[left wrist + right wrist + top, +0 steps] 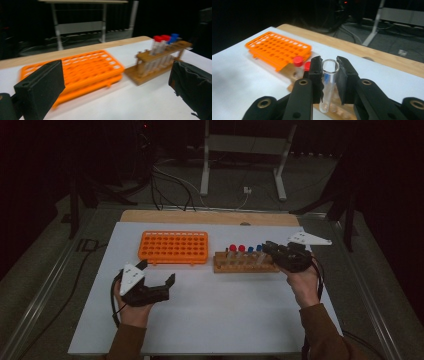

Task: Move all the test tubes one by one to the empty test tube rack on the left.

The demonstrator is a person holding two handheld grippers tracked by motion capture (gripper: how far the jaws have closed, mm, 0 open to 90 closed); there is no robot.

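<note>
On the white table (210, 320) the empty orange rack (173, 247) lies left of the wooden rack (245, 262), which holds red- and blue-capped tubes (162, 47). My right tongs (329, 65) are clamped on an uncapped glass tube (329, 82), upright just above the wooden rack, and it looks empty; my left tongs (159, 276) stand wide apart, holding nothing, near the orange rack. To do this well, I should lift straight up until the tube clears its hole, keep it vertical, and squeeze only gently.
</note>
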